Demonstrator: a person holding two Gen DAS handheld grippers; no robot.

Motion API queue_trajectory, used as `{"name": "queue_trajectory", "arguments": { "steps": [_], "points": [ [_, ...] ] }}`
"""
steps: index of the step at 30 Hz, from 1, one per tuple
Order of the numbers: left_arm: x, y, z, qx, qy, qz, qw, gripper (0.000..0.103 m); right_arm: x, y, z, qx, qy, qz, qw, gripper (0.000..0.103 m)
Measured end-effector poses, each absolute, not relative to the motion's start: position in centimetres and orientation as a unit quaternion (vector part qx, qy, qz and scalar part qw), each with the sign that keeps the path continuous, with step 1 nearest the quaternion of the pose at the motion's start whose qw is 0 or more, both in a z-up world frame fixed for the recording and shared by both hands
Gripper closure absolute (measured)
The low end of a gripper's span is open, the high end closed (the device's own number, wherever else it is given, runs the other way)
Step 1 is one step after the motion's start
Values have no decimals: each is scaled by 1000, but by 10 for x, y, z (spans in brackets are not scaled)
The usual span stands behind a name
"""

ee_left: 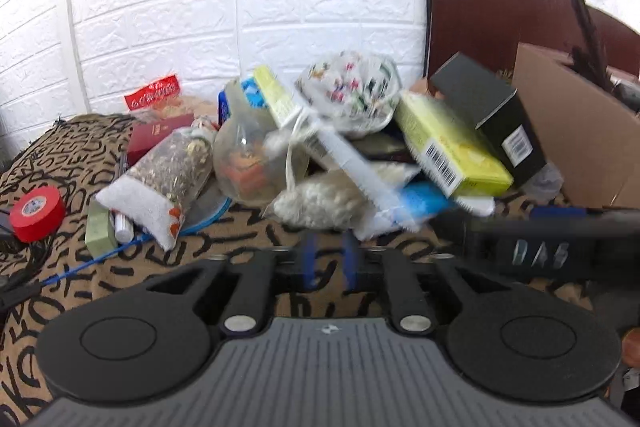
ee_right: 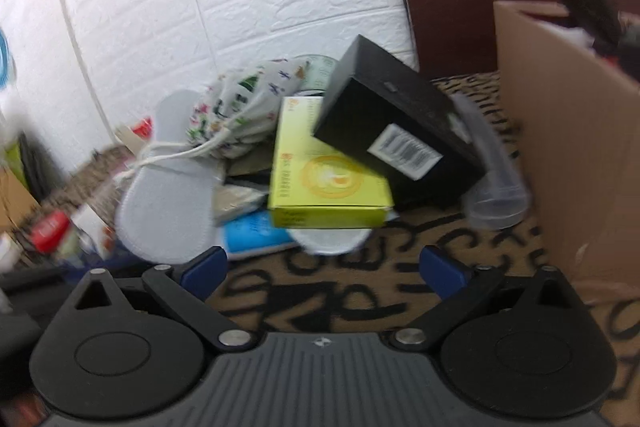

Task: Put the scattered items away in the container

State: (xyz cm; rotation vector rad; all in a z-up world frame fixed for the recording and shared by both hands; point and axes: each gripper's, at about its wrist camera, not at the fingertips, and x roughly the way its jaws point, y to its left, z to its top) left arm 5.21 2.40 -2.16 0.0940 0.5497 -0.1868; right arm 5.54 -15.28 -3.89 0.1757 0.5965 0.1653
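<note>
Left gripper (ee_left: 328, 261): blue pads drawn close together, nothing visible pinched between them. It sits low over the patterned cloth (ee_left: 80, 155), just short of the heap of scattered items.

Right gripper (ee_right: 323, 269): blue fingers spread wide, only cloth between them, touching nothing. In the left view it crosses low at the right as a dark blurred bar.

The heap, against the white brick-pattern wall (ee_left: 240, 7):
- black box (ee_right: 396, 131) with a white barcode label, tilted, leaning on a yellow-green box (ee_right: 320, 183).
- printed drawstring pouch (ee_right: 240, 111) on top near the back, its white cord trailing down.
- blue packet (ee_right: 256, 231) at the near edge, part under the yellow-green box.
- bag of white pellets (ee_left: 320, 203) closest to the left gripper.
- clear bag of dried mix (ee_left: 172, 167) further left, red packet (ee_left: 154, 95) behind it.
- red tape roll (ee_left: 36, 213) well apart at the far left.

Container: cardboard box (ee_right: 560, 155) stands at the right, just beside the heap; a clear plastic tube (ee_right: 492, 183) lies between it and the black box. Dark stalks rise from inside; contents otherwise not readable. Brown board (ee_left: 500, 11) stands behind it.
</note>
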Motion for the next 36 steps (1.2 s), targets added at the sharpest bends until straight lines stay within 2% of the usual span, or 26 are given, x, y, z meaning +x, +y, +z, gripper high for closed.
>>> {"name": "queue_trajectory", "arguments": {
  "steps": [2,4,7,17,36],
  "points": [
    [67,24,-23,44,263,-90,959,50,55,-156,-41,78,294,78,950,0],
    [67,25,-17,32,255,-87,962,37,55,-157,-43,75,295,78,949,0],
    [68,19,-11,32,248,-89,964,30,55,-160,-45,75,299,79,948,0],
    [80,3,-17,57,281,-74,955,29,55,-162,-48,81,298,96,946,0],
    [88,2,-23,68,291,-45,953,29,52,-158,-42,49,289,89,952,0]
  ]
}}
